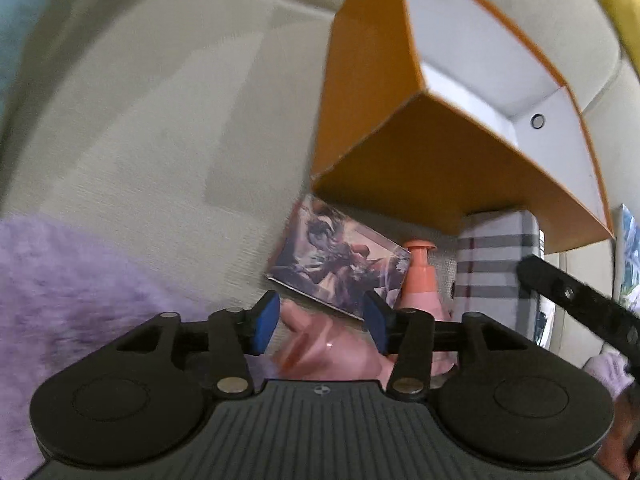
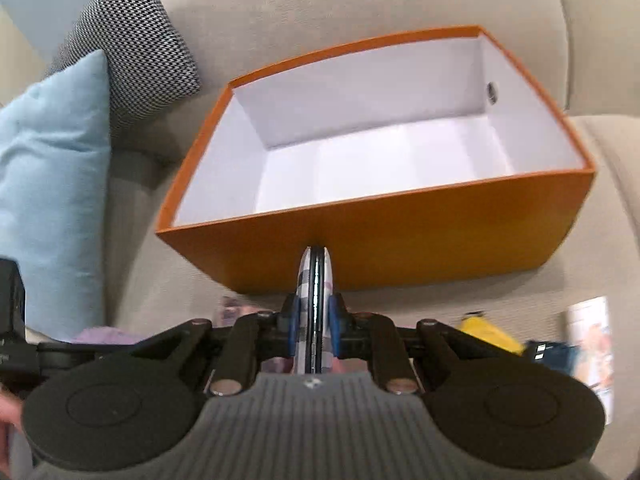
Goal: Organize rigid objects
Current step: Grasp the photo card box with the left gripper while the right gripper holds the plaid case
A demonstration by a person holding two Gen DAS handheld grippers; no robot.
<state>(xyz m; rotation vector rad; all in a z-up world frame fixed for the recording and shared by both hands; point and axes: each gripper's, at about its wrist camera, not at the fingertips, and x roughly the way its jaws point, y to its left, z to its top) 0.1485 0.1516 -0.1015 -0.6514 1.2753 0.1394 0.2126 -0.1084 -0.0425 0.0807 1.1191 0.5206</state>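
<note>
An orange box (image 2: 400, 236) with a bare white inside stands on a beige sofa (image 2: 600, 264); the same orange box (image 1: 400, 160) fills the upper right of the left wrist view. My right gripper (image 2: 316, 320) is shut on a flat grey-and-white plaid case (image 2: 316, 276), held edge-on just in front of the box's near wall. That plaid case (image 1: 492, 264) also shows from the left. My left gripper (image 1: 320, 324) is open above a printed picture box (image 1: 340, 264) and a glossy pink object (image 1: 328, 352), its pads not pressing either. A pink pump bottle (image 1: 422, 280) stands beside them.
A purple fuzzy cloth (image 1: 60, 300) lies at the left. A light blue cushion (image 2: 52, 184) and a houndstooth cushion (image 2: 136, 40) lean left of the box. A yellow item (image 2: 488, 332), a blue item (image 2: 556, 354) and a printed booklet (image 2: 592, 344) lie at the right.
</note>
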